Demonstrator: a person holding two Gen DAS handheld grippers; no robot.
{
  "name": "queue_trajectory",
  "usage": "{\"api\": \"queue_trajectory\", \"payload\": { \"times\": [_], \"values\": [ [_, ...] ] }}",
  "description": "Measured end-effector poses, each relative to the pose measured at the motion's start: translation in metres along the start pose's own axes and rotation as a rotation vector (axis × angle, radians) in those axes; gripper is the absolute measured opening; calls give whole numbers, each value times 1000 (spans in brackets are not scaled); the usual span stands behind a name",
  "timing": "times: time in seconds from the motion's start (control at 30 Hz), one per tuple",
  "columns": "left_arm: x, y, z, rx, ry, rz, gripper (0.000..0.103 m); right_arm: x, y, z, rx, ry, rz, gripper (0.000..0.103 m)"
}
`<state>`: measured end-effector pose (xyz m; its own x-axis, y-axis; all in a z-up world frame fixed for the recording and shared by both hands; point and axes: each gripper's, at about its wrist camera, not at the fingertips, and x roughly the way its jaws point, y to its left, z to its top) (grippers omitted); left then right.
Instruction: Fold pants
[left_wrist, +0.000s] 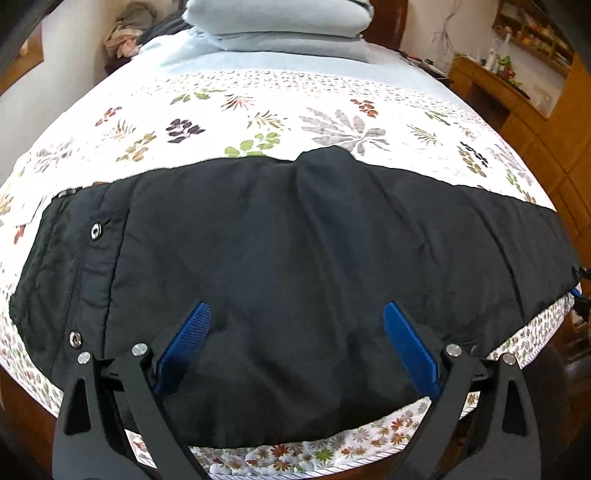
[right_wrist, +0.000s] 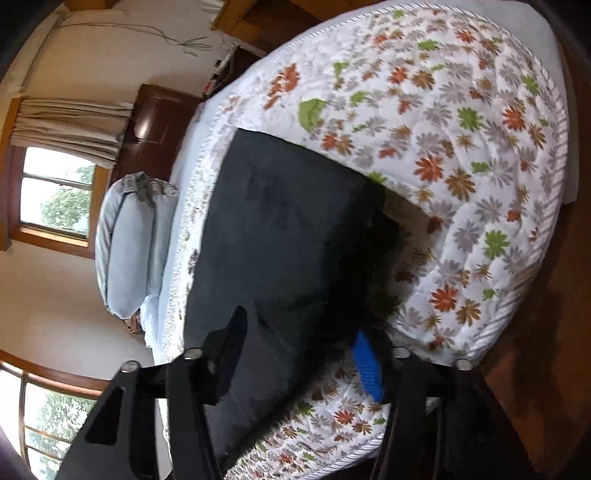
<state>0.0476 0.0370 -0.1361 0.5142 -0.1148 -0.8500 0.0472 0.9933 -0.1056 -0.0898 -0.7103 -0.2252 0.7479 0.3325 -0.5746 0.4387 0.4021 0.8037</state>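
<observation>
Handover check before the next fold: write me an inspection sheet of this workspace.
Surface: floral mattress, bare of bedding except at the head.
Job's things: black pants spread flat across the near edge, snaps showing at one end.
Clutter: folded pale blue bedding at the head; clothes heap beyond.
Tongs: left tongs open above the pants; right tongs part open, pant fabric between the pads, grip unclear.
Cables: thin wires on wall.
Surroundings: wooden shelves, curtained window.
</observation>
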Motion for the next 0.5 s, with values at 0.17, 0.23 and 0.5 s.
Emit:
{"api": "queue_trajectory", "payload": {
  "times": [0.17, 0.23, 0.5],
  "values": [
    [7, 9, -2, -31, 10, 35, 95, -3, 15, 3, -75, -19, 16, 19],
    [10, 10, -4, -25, 26, 46, 95, -4, 26, 3, -118, -27, 9, 14],
    [16, 8, -6, 18, 52, 72, 96, -8, 93, -4, -348, -79, -73, 9]
  ]
}}
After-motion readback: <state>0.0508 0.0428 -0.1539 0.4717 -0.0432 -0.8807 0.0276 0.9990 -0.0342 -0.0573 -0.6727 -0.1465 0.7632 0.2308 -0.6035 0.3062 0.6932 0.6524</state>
